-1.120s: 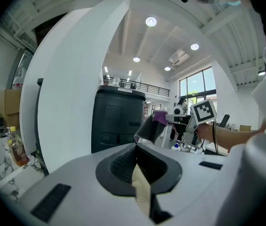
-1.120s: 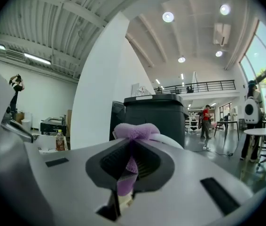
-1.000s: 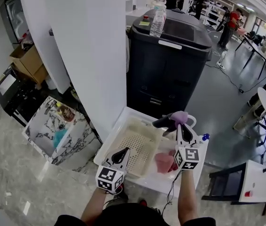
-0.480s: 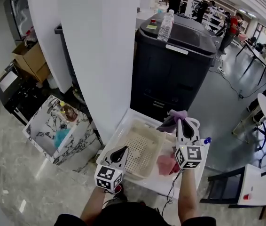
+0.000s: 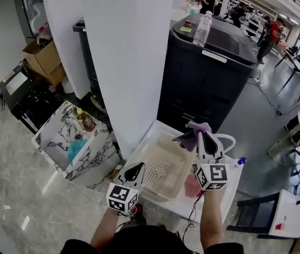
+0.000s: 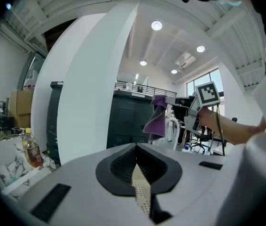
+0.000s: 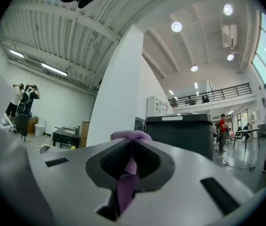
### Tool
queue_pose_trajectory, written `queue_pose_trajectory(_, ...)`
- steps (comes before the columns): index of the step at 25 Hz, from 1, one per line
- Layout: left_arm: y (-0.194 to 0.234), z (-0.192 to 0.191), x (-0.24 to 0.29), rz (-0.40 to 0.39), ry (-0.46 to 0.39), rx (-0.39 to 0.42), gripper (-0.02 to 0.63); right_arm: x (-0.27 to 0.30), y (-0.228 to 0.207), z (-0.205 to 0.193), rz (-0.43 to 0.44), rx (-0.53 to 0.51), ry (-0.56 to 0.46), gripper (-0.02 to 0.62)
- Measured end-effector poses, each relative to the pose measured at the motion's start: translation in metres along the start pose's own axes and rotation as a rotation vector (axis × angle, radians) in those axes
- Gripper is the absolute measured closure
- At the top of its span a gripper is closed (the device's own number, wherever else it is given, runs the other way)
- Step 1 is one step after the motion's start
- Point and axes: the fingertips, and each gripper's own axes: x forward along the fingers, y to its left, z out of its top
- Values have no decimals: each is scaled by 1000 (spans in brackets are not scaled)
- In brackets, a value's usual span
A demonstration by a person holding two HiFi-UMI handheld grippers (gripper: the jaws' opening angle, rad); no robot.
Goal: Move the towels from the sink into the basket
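Observation:
A beige perforated basket (image 5: 160, 168) sits in the white sink (image 5: 232, 180). My right gripper (image 5: 199, 136) hangs over the basket's far right corner, shut on a purple towel (image 5: 194, 132) that droops from its jaws (image 7: 123, 187). In the left gripper view the same purple towel (image 6: 156, 117) dangles from the right gripper (image 6: 170, 99), higher than my left one. A pink towel (image 5: 191, 188) lies in the sink right of the basket, partly hidden by the right gripper's marker cube. My left gripper (image 5: 136, 169) is at the basket's near left rim, shut with a strip of perforated basket wall (image 6: 142, 197) between its jaws.
A white column (image 5: 129, 62) rises just beyond the sink's left end. Behind the sink stands a black copier (image 5: 213, 73) with a water bottle (image 5: 203, 28) on top. A marble-patterned cabinet (image 5: 52, 142) with a bottle (image 5: 85, 119) is at left. People stand far back.
My right gripper has lifted the purple towel a little above the basket. The head view has swung, so the column fills more of it. My left gripper stays at the basket's rim.

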Motion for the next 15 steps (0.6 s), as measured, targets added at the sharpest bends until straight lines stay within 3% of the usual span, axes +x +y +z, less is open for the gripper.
queue_pose_trajectory(7, 17, -4, -11, 32, 8, -8, 603, 16, 31, -10, 49, 9, 13, 552)
queue_pose_trajectory(15, 29, -15, -19, 61, 28, -19, 603, 20, 62, -62, 99, 40, 111, 552)
